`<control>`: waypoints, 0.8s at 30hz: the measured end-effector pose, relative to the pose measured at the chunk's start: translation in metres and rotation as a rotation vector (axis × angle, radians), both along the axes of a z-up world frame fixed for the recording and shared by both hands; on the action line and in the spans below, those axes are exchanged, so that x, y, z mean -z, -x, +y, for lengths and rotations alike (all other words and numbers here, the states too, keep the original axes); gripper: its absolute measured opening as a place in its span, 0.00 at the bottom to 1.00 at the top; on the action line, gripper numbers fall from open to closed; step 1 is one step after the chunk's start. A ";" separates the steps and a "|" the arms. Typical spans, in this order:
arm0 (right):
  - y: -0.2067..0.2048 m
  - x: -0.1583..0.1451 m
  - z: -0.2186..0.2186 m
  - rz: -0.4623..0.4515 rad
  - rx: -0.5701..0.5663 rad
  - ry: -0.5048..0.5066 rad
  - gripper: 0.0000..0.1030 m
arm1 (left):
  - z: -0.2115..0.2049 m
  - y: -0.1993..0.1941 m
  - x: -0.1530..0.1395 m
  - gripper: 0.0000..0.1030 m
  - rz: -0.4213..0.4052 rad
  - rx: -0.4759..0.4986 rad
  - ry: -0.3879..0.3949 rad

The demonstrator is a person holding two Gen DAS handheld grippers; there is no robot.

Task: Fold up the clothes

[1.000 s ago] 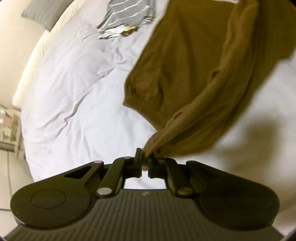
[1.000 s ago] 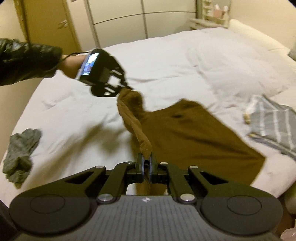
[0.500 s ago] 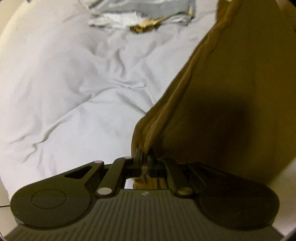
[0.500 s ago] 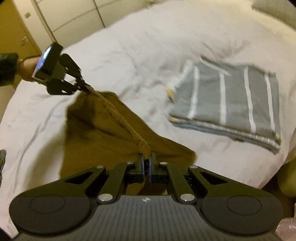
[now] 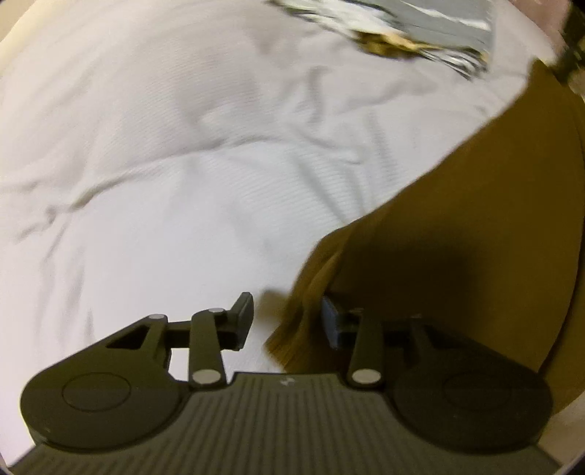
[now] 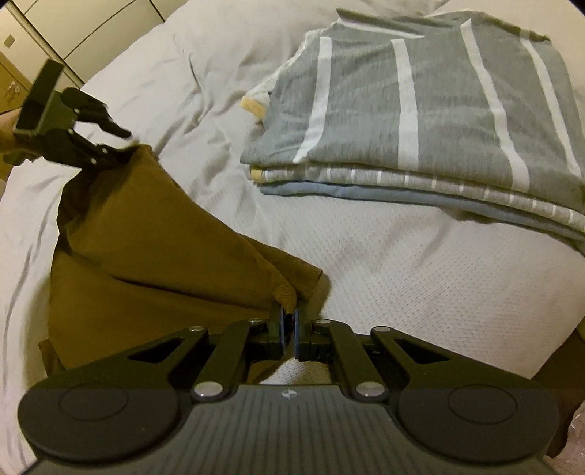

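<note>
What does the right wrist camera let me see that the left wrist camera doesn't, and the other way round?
Only the right wrist view shows the right gripper pinched shut on a corner of the brown garment, the whole left gripper from outside, and the cupboard doors behind.

Only the left wrist view shows the left gripper's fingers spread open, with the garment's edge lying loose between them.

Both show the garment, the white bed and the folded striped pile, blurred in the left view.

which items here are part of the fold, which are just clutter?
In play:
brown garment
right claw, shut on its corner
left claw, open at the other end

Lying about:
folded striped stack
white bedding, the work surface
</note>
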State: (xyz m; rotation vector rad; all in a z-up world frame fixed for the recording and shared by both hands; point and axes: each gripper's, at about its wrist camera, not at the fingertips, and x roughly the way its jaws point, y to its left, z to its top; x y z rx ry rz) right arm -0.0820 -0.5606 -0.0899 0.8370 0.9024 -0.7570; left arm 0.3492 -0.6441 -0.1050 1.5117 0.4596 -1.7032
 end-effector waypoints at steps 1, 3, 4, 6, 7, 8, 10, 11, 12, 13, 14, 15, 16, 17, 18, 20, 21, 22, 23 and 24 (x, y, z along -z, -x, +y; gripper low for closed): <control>0.000 0.000 0.000 0.004 0.000 -0.003 0.03 | 0.003 -0.006 -0.005 0.37 0.008 -0.028 0.007; -0.001 -0.001 -0.001 0.010 0.000 -0.008 0.04 | 0.010 -0.017 -0.015 0.41 0.024 -0.085 0.022; -0.001 -0.002 -0.001 0.013 -0.003 -0.007 0.04 | 0.014 -0.019 -0.018 0.41 0.035 -0.109 0.027; -0.002 -0.004 -0.001 0.020 -0.011 -0.004 0.04 | 0.021 -0.022 -0.020 0.41 0.051 -0.144 0.027; -0.002 -0.005 -0.002 0.021 -0.013 -0.005 0.04 | 0.023 -0.023 -0.018 0.39 0.058 -0.155 0.023; -0.002 -0.006 -0.002 0.021 -0.014 -0.007 0.04 | 0.025 -0.024 -0.017 0.36 0.065 -0.165 0.019; -0.001 -0.006 -0.002 0.026 -0.018 -0.012 0.04 | 0.029 -0.025 -0.014 0.37 0.078 -0.187 0.011; 0.000 -0.006 -0.002 0.028 -0.021 -0.013 0.04 | 0.031 -0.026 -0.012 0.37 0.085 -0.198 0.007; 0.001 -0.005 -0.003 0.030 -0.023 -0.014 0.04 | 0.033 -0.026 -0.011 0.37 0.092 -0.209 0.003; 0.001 -0.005 -0.003 0.032 -0.025 -0.014 0.04 | 0.035 -0.027 -0.009 0.37 0.098 -0.220 -0.001; 0.002 -0.004 -0.003 0.033 -0.026 -0.014 0.04 | 0.037 -0.028 -0.008 0.36 0.105 -0.231 -0.005; 0.003 -0.004 -0.004 0.034 -0.026 -0.016 0.04 | 0.039 -0.029 -0.006 0.25 0.112 -0.242 -0.009; 0.004 -0.004 -0.004 0.040 -0.023 -0.014 0.04 | 0.041 -0.029 -0.005 0.20 0.118 -0.252 -0.013; 0.006 -0.004 -0.003 0.048 -0.019 -0.009 0.04 | 0.038 -0.029 -0.004 0.19 0.119 -0.254 -0.004; 0.007 -0.004 -0.003 0.057 -0.015 -0.004 0.00 | 0.035 -0.028 -0.002 0.18 0.121 -0.256 0.005; 0.015 -0.006 -0.005 0.072 0.019 0.012 0.00 | 0.029 -0.027 0.000 0.18 0.124 -0.259 0.023; 0.021 -0.007 -0.007 0.075 0.049 0.017 0.00 | 0.026 -0.026 0.001 0.18 0.125 -0.261 0.032; 0.026 -0.008 -0.009 0.076 0.065 0.019 0.00 | 0.023 -0.026 0.004 0.18 0.130 -0.268 0.031; 0.030 -0.009 -0.011 0.077 0.074 0.022 0.00 | 0.021 -0.025 0.006 0.18 0.130 -0.273 0.026; 0.032 -0.009 -0.012 0.078 0.073 0.023 0.00 | 0.021 -0.025 0.008 0.18 0.127 -0.278 0.018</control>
